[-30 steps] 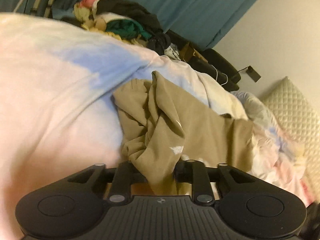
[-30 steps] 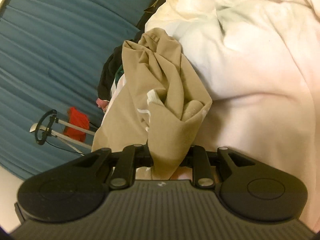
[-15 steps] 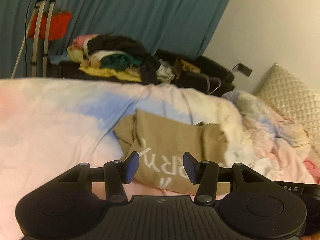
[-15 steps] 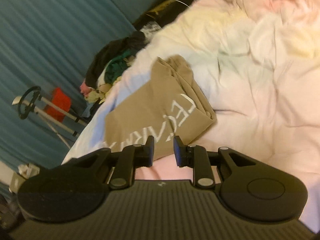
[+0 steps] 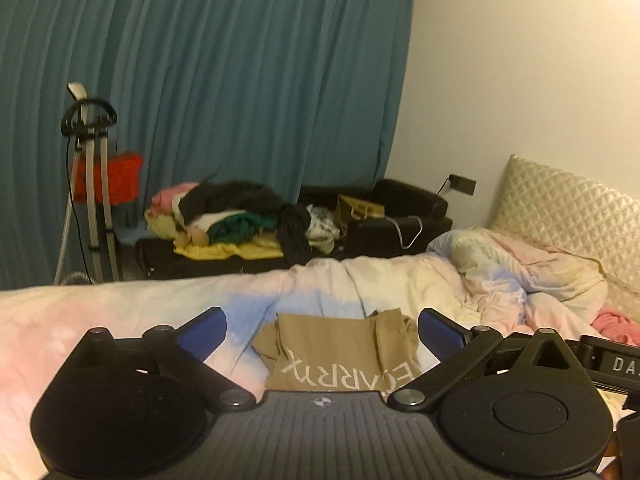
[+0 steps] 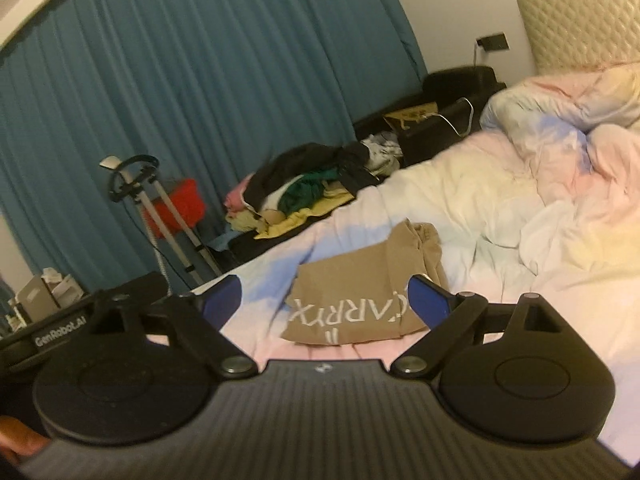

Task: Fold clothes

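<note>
Shirt, tan [image 5: 340,350], one: folded into a rough rectangle with white lettering face up, lying on the pastel tie-dye duvet [image 5: 120,312] near its front edge; a bunched fold of the cloth runs along the shirt's right side. Same shirt in the right wrist view [image 6: 360,296], flat on the bed cover [image 6: 500,208].

Left gripper [image 5: 322,326], one: fingers spread wide, blue pads [image 5: 204,330] bare, nothing between them; held above and in front of the shirt, not touching it.

Right gripper [image 6: 324,294], one: fingers likewise spread apart and empty, clear of the shirt.

Clothes pile [image 5: 240,220], mixed: black, green, yellow and pink items heaped on a low black sofa [image 5: 400,208] behind the bed.

Garment steamer stand [image 5: 90,184], one: upright at left, before the teal curtain [image 5: 240,80].

Quilted headboard [image 5: 568,216], cream, at far right.
</note>
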The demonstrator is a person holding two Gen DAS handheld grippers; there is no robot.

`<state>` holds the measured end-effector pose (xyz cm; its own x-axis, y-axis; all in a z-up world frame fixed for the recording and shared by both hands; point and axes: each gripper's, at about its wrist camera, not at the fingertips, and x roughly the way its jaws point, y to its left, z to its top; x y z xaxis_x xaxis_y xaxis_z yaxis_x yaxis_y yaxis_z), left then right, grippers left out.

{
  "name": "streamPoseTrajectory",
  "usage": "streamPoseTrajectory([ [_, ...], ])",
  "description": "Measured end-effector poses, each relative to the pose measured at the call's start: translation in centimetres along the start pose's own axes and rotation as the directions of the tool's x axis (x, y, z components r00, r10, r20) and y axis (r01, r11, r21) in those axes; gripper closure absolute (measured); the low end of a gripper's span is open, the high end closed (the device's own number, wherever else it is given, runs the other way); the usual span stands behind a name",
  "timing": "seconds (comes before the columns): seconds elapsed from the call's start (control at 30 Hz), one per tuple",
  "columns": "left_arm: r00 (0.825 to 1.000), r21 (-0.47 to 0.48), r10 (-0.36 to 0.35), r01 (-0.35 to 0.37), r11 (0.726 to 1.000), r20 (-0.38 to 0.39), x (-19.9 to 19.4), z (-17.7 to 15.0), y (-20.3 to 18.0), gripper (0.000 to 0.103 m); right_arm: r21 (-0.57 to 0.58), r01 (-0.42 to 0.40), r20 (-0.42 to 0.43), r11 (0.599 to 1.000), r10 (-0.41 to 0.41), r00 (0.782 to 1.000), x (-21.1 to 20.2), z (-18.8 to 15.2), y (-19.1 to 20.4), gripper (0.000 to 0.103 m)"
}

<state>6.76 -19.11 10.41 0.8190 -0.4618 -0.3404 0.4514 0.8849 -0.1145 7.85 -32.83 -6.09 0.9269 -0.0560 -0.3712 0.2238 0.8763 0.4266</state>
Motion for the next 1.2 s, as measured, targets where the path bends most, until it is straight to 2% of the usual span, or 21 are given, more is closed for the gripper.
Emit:
streamPoseTrajectory([
  [0.13,0.999,0.023,-0.003,0.002,1.0,0.041,-3.8,-0.4,-0.5,0.0,-0.029,0.001,0.021,1.0,0.0,1.0,-2.1,-0.7,0.9,0.011],
  [0.3,0.994,0.098,0.059,-0.068,0.993,0.09,-7.7,-2.0,-0.8,0.0,-0.093,0.019,0.058,0.995,-0.014,0.998,-4.1,-3.0,2.0,0.011],
  [0.5,0.993,0.099,0.071,-0.08,0.992,0.09,-10.2,-5.0,0.3,0.0,-0.17,0.034,0.094,0.985,-0.018,0.995,-5.1,-6.4,3.4,0.011],
  [0.67,0.992,0.084,0.09,-0.097,0.992,0.087,-10.2,-7.1,1.3,0.0,-0.246,0.053,0.132,0.968,-0.021,0.991,-4.5,-8.9,4.3,0.011],
  [1.2,0.993,0.031,0.104,-0.106,0.994,0.058,-8.2,-10.4,4.6,0.0,-0.288,0.052,0.151,0.956,-0.008,0.988,-2.2,-12.3,4.0,0.011],
])
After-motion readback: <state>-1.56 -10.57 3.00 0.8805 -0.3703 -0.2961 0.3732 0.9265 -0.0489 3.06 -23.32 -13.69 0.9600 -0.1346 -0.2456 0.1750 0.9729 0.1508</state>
